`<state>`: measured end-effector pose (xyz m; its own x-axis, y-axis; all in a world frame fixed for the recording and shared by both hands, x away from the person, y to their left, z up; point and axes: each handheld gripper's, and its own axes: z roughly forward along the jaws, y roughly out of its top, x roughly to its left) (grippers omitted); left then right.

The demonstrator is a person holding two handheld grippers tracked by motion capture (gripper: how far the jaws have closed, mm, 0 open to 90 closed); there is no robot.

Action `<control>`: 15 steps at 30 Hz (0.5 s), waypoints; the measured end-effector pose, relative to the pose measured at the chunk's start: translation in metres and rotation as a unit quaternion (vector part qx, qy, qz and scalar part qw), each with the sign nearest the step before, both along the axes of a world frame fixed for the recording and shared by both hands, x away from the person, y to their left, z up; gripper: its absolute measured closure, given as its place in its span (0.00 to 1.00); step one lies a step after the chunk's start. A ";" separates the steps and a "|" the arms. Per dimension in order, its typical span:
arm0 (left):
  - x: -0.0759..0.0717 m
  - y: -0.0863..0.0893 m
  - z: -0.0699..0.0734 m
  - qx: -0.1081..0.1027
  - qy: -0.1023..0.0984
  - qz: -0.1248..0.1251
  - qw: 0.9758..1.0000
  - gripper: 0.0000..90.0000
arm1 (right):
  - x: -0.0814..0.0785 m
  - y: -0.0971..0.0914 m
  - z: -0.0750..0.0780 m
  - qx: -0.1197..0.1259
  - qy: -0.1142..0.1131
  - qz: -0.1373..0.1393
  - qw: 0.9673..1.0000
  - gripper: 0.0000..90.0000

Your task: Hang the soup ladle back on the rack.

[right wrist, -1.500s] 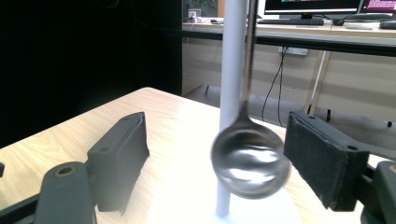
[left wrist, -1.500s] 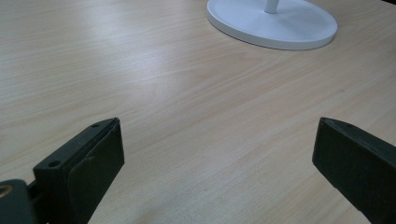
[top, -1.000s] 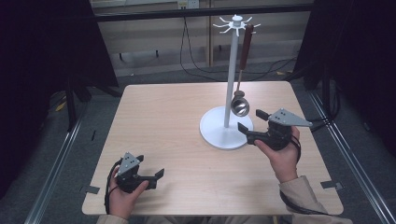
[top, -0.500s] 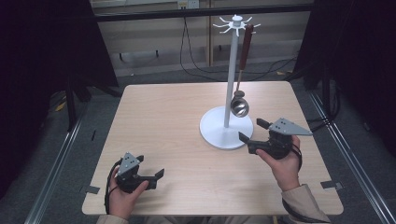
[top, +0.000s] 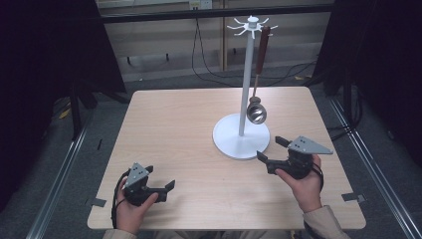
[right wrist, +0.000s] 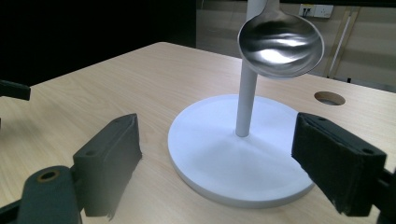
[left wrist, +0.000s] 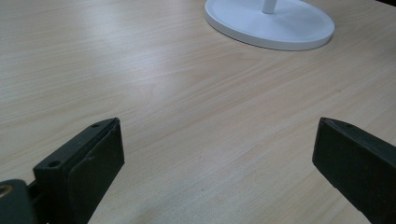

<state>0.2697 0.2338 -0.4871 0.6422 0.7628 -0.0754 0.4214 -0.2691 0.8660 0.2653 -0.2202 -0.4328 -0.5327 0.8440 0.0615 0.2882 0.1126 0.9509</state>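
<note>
ladle (top: 257, 113) hangs on the white stand (top: 242, 143); right gripper (top: 271, 152) near it, fingers apart and empty, likely done; left gripper (top: 166, 188) idle, fingers apart.

Left gripper (top: 161, 186), held low in the left hand (top: 130, 209) near the table's front edge, jaws spread wide. Right gripper (top: 271, 151), held in the right hand (top: 302, 179), jaws likewise apart, apparently raised slightly above the surface. Both forearms enter from below.
</note>
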 end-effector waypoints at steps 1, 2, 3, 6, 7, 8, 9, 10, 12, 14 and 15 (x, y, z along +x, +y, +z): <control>0.000 0.000 0.000 0.001 0.000 0.000 1.000 0.02 | 0.000 0.000 0.000 0.000 0.000 0.000 1.000 0.17; 0.000 0.000 0.000 -0.001 0.001 0.001 1.000 0.02 | 0.000 0.000 -0.001 0.001 0.000 0.001 1.000 0.17; 0.000 0.000 0.000 -0.002 0.002 0.002 1.000 0.02 | -0.001 -0.001 -0.002 0.000 0.001 0.001 1.000 0.17; 0.000 0.000 0.000 -0.003 0.001 0.002 1.000 0.02 | -0.002 -0.001 -0.007 -0.008 0.005 0.003 1.000 0.17; 0.000 0.001 0.000 -0.002 0.001 0.002 1.000 0.02 | -0.003 -0.001 -0.009 -0.007 0.009 0.002 1.000 0.16; 0.000 0.001 0.000 -0.001 0.002 0.005 1.000 0.02 | -0.004 -0.001 -0.012 -0.007 0.009 0.004 1.000 0.16; 0.000 0.001 0.000 -0.002 0.002 0.005 1.000 0.02 | -0.004 -0.001 -0.012 -0.007 0.009 0.004 1.000 0.16; 0.000 0.001 0.000 -0.001 0.002 0.004 1.000 0.02 | -0.004 -0.001 -0.013 -0.009 0.009 0.005 1.000 0.16; 0.000 0.000 0.000 -0.003 0.002 0.003 1.000 0.02 | -0.004 -0.001 -0.015 -0.013 0.008 0.009 1.000 0.16; 0.001 0.000 0.000 -0.004 0.000 0.001 1.000 0.02 | -0.005 0.000 -0.016 -0.016 0.007 0.010 1.000 0.16; 0.001 0.001 0.001 -0.003 -0.001 0.001 1.000 0.02 | -0.006 0.000 -0.017 -0.020 0.007 0.012 1.000 0.15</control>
<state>0.2702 0.2343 -0.4863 0.6401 0.7642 -0.0786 0.4205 -0.2629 0.8684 0.2595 -0.2198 -0.4500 -0.5520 0.8331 0.0368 0.2991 0.1566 0.9413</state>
